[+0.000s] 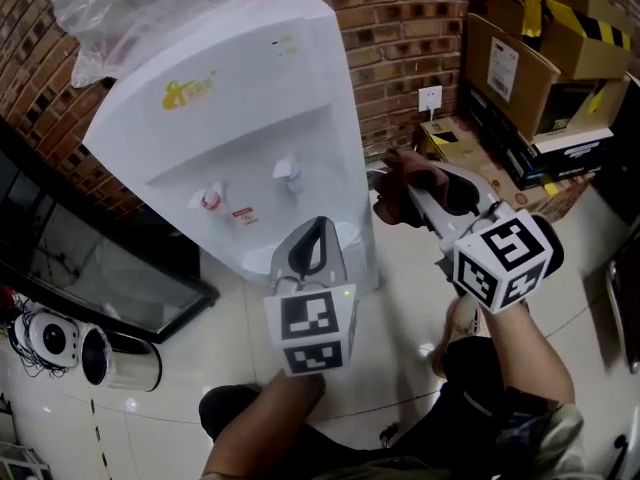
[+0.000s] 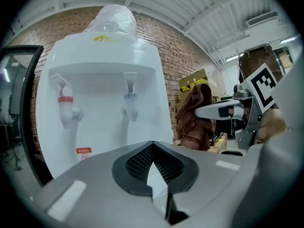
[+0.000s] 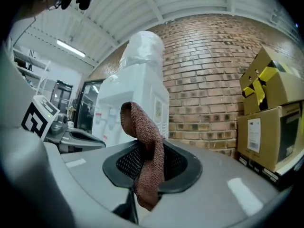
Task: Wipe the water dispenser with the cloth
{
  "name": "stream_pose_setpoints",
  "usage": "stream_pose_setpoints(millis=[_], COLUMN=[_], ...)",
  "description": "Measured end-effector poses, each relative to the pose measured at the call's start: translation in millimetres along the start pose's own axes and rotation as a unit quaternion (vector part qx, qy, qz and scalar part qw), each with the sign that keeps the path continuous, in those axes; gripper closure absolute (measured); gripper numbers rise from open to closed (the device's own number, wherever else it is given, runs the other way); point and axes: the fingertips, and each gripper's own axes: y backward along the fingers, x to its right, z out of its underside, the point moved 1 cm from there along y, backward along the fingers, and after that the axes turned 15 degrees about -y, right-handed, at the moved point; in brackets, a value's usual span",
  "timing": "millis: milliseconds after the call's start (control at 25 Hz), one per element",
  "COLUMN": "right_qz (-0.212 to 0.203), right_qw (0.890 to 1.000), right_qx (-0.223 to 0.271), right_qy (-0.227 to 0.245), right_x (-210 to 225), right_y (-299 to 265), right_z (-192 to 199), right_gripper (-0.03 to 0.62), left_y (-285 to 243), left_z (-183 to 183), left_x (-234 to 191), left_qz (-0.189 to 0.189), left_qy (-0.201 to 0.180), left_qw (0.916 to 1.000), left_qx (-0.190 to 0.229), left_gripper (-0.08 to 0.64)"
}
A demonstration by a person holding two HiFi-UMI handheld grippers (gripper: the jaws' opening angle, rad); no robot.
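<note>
Brown cloth (image 3: 144, 127) is clamped in our right gripper (image 3: 148, 146); our left gripper (image 2: 151, 145) has its jaws pressed together, empty, facing the water dispenser (image 1: 250, 98).

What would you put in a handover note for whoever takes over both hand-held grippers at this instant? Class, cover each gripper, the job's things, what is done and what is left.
Left hand-held gripper: jaws together, empty, facing the front of the water dispenser.
Right hand-held gripper: shut on the brown cloth, held in the air to the right of the dispenser in the head view, not touching it.
Done: the cloth is in the grip.
Left: bring the cloth onto the dispenser and wipe it. The pictures show no sign of any wiped area.
</note>
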Motion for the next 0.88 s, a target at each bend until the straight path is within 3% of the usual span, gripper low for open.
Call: stream_pose_setpoints(millis=[240, 520, 880], right_qz=[-0.056, -0.102, -0.204], right_qw=[0.997, 0.993, 0.976], right_qx=[0.046, 0.046, 0.034], right_qy=[-0.004, -0.03, -0.061], right_x=[7.9, 43.7, 49.1], right_y=[-16.6, -46.6, -86.2], right_z=[-58.9, -74.4, -86.5], right_gripper=[0.491, 0.491, 0.491], left_y=[-18.1, -15.7, -11.2], left_z=[-35.6, -61.5, -72.0], left_x=[-9.8, -7.4, -14.4], left_qz=[-0.048, -0.116, -0.243], left_qy=[0.0, 0.008, 0.026], left_qw=[0.9989, 0.9932, 0.968], left_qx=[0.003, -0.007, -0.055], left_gripper=[0.56, 0.56, 0.56])
